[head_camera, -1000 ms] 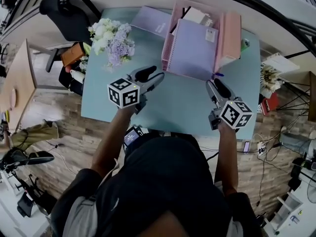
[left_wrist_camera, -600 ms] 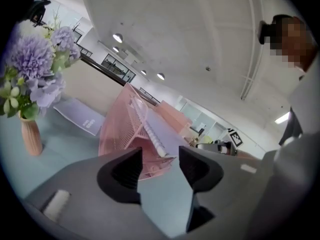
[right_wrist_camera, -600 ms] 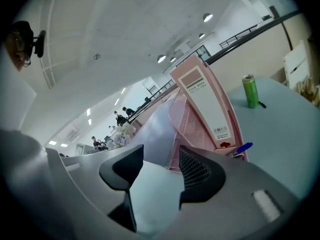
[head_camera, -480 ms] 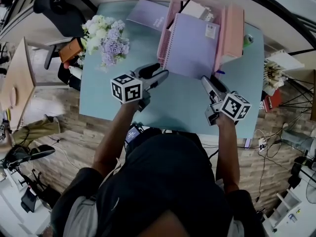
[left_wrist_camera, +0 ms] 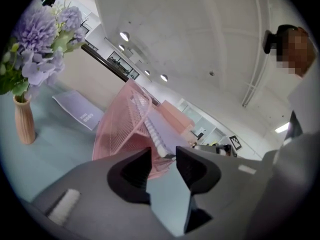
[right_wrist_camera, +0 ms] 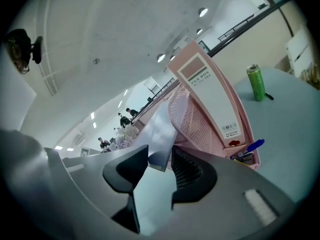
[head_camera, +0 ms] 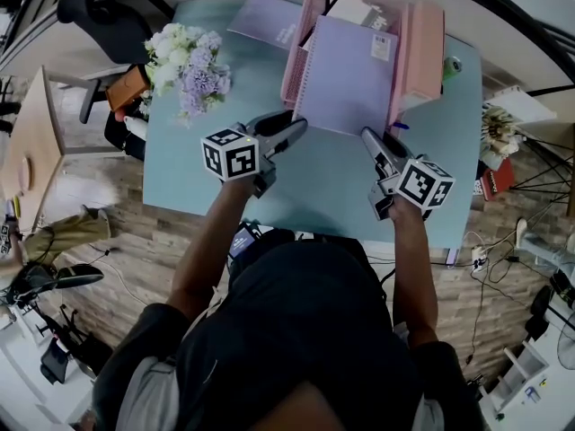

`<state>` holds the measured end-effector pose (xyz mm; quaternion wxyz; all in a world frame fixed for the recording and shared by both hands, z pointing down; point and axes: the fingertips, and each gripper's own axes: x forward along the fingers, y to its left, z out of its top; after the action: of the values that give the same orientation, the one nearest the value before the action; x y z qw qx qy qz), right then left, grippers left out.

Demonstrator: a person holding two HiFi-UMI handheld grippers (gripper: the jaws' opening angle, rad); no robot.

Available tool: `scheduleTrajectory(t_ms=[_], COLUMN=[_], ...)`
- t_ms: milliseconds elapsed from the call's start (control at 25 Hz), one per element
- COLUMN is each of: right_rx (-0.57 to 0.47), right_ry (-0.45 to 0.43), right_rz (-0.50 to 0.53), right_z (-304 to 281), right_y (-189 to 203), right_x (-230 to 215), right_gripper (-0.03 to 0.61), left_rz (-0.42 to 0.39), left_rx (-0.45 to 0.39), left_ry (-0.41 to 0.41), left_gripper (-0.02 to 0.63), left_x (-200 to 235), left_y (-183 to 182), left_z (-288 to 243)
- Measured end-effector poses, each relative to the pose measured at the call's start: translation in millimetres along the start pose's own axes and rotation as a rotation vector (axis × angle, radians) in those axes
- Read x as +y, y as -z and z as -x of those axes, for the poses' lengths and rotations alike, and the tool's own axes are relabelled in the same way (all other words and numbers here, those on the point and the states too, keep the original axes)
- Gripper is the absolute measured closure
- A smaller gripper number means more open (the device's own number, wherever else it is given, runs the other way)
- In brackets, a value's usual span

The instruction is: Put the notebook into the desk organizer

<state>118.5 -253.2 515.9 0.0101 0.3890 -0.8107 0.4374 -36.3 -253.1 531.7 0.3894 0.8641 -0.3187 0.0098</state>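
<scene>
A lavender spiral notebook (head_camera: 346, 74) leans upright in the pink mesh desk organizer (head_camera: 294, 61) at the table's far side. My left gripper (head_camera: 296, 131) points at its lower left corner. In the left gripper view the spiral corner (left_wrist_camera: 161, 143) shows just past the closing jaws (left_wrist_camera: 162, 154), and no pad touches it. My right gripper (head_camera: 367, 136) is at the lower right corner. In the right gripper view that notebook corner (right_wrist_camera: 156, 151) sits between the closing jaws (right_wrist_camera: 160, 156) with a gap on one side.
A pink file box (head_camera: 424, 48) stands against the organizer's right side, with a blue pen (right_wrist_camera: 248, 148) at its foot and a green can (head_camera: 452, 65) beyond. A vase of flowers (head_camera: 189, 65) is at the far left. A second lavender notebook (head_camera: 265, 21) lies flat behind.
Both grippers have moved forward to the notebook's lower corners. The right gripper's tips have come in under the right corner.
</scene>
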Motion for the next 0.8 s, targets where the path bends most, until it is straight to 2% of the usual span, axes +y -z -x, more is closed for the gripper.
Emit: scheduleTrajectory(t_ms=[80,200,400,560,800], right_rx=[0.014,0.032,0.038,0.049,0.071], right_ry=[0.010,0.022,0.070,0.103,0.141], right_rz=[0.025,0.059,0.240,0.377,0.476], right_z=[2,4,11,16,26], right_y=[-1,-3,-5,0,19], right_x=[4,15,36,52,64], right_gripper=[0.458,0.486,0.502,0.503,0.505], left_rz=[-0.009,-0.061,-0.265,-0.395,-0.549], left_rx=[-0.005,-0.005,0.031,0.066,0.099], left_ry=[0.002,-0.028,-0.105,-0.146,-0.173], left_gripper=[0.446,0.460,0.469,0.469,0.472], left_x=[-3,-6,-20,-29,-49], left_y=[-1,-4,-6,-2,11], left_z=[0,2,6,11,24])
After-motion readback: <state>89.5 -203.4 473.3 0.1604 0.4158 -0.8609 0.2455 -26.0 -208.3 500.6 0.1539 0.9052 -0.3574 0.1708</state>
